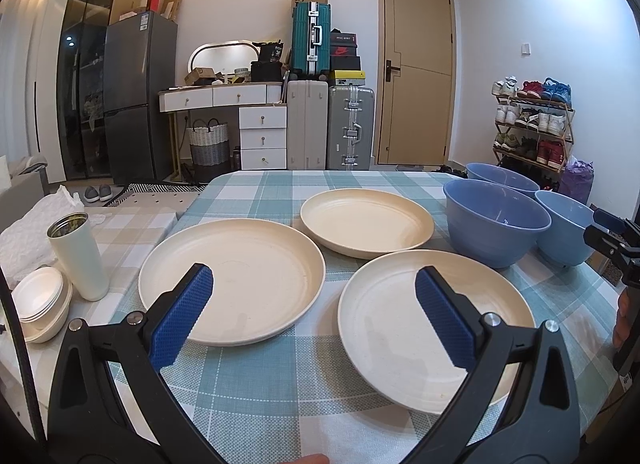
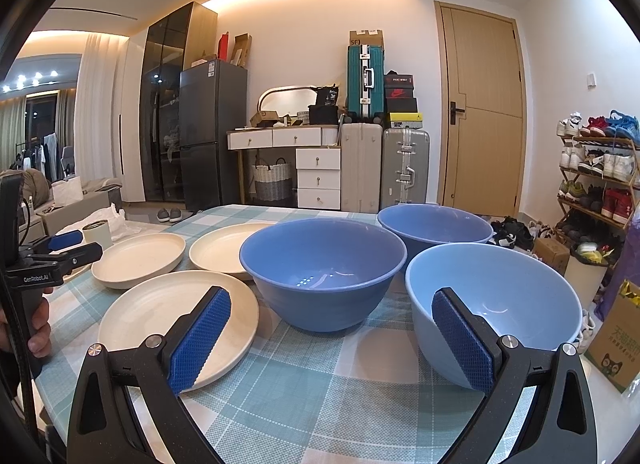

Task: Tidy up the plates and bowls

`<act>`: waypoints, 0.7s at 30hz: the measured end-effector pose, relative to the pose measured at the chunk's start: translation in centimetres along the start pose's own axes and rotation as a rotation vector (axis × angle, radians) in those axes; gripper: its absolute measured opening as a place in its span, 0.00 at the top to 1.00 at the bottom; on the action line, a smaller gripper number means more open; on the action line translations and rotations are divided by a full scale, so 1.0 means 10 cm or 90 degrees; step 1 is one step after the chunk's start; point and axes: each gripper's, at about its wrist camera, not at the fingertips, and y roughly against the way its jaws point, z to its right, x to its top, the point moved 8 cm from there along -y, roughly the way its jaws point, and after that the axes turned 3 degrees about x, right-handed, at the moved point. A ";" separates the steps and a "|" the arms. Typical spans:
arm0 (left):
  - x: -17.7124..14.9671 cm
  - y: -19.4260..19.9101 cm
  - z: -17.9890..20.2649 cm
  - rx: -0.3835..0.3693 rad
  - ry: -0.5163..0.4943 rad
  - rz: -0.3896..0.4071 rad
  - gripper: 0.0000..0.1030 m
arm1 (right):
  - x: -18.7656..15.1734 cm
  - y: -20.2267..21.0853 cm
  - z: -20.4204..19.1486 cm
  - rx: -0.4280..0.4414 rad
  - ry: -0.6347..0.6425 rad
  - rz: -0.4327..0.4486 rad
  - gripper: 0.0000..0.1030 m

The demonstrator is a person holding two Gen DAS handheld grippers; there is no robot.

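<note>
Six pieces of tableware are spread on the checked tabletop (image 1: 280,404): three cream plates and three blue bowls, none stacked yet. In the left wrist view the plates are seen at 10 o'clock (image 1: 232,280), 12 o'clock (image 1: 366,226) and 2 o'clock (image 1: 400,328) of the left claw (image 1: 314,314), which is held wide apart above them with nothing between its pads. In the right wrist view the right claw (image 2: 330,338) is likewise spread and empty, with the dark blue bowl (image 2: 322,272) at 12 o'clock, a second dark one (image 2: 434,226) behind it at 1 o'clock, and the light blue bowl (image 2: 496,304) at 2 o'clock.

Several risks can be judged from here. The light blue bowl appears to sit close to the tabletop's right edge, so it could be pushed off by a careless approach. The plates lie flat with low rims; a pad might slide off the rim, or the cloth might be dragged and bunched. The two front bowls stand just beside each other and could be knocked together. A white tumbler (image 1: 78,256) and small white bowls (image 1: 40,304) at 9 o'clock could be struck by the left claw.

Legible writing: "GenRobot.AI" on the left claw body (image 2: 36,278), "SF" on a high cardboard box (image 2: 366,40), and "36" on a black bag (image 1: 276,52). The green carton's (image 2: 612,356) characters are too blurred to be read.
</note>
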 end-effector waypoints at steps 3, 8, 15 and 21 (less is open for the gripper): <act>0.00 0.00 0.00 0.001 0.001 0.000 0.02 | 0.00 0.00 0.00 0.000 0.000 0.000 0.00; -0.02 -0.03 -0.04 0.003 0.008 -0.007 0.02 | 0.00 0.00 0.00 -0.003 0.000 -0.004 0.00; -0.03 -0.05 -0.07 0.013 0.010 -0.016 0.02 | -0.02 -0.02 0.03 -0.004 -0.004 -0.014 0.00; -0.02 -0.05 -0.06 -0.002 0.010 -0.020 0.02 | -0.04 -0.12 0.04 -0.012 0.002 -0.028 0.00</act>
